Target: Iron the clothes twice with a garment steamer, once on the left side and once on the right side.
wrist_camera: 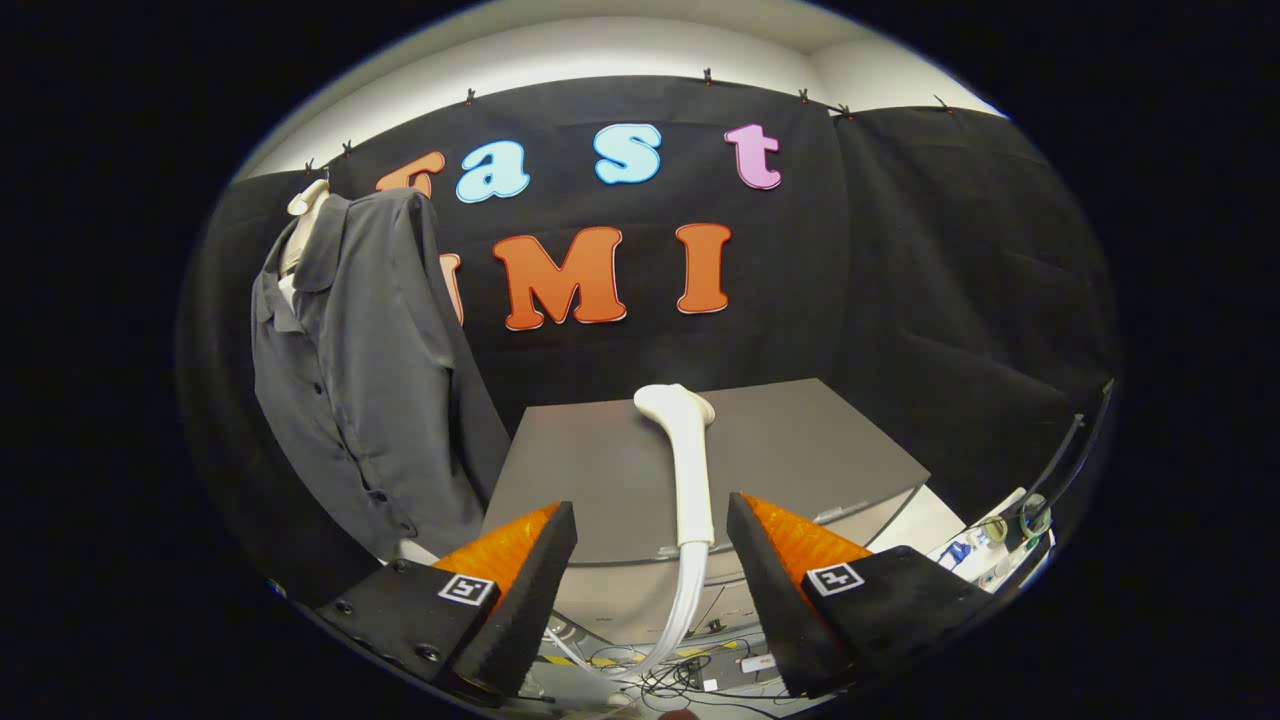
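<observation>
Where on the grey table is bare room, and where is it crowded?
The grey table is bare on both sides of the steamer head, toward the shirt and toward the far corner. The floor below is crowded with cables. The open claw flanks the steamer handle.

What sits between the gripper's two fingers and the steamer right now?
Nothing. In the gripper view the open gripper frames the white steamer, lying on the grey table; neither finger touches it. The shirt hangs off to the side.

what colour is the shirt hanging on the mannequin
Dark grey, seen in the gripper view: the shirt hangs beyond the open gripper, left of the steamer.
</observation>
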`<state>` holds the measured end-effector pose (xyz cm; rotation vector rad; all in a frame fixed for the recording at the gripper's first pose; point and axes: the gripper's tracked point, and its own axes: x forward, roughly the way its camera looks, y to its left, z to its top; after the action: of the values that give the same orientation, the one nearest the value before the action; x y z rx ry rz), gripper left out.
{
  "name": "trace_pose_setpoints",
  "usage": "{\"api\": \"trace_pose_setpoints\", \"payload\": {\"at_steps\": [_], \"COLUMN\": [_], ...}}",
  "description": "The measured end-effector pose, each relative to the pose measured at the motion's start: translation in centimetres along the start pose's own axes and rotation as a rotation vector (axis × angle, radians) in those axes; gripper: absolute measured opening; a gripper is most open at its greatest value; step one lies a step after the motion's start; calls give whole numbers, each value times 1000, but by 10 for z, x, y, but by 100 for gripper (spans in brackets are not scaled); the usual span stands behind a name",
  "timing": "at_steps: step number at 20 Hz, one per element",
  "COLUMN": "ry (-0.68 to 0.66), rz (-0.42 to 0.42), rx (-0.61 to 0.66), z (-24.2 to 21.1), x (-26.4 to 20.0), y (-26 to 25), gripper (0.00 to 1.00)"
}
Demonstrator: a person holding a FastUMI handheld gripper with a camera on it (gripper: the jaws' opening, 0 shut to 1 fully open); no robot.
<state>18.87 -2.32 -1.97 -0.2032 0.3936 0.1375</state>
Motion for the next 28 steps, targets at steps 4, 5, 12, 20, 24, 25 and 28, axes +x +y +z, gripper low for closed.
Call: {"api": "trace_pose_setpoints", "payload": {"at_steps": [4, 5, 12, 20, 24, 25, 28], "ry": [102, 124, 239, 437, 507, 522, 559], "rz": [27, 28, 52, 85, 103, 110, 119], "rx": [-18, -13, 15, 5, 8, 16, 33], "z": [7, 8, 6, -24, -32, -32, -36], "x": [63, 77, 164, 215, 227, 228, 230], "y": [-20, -26, -59, -66, -61, -60, -56], "gripper": [97, 97, 97, 98, 84, 80, 67]}}
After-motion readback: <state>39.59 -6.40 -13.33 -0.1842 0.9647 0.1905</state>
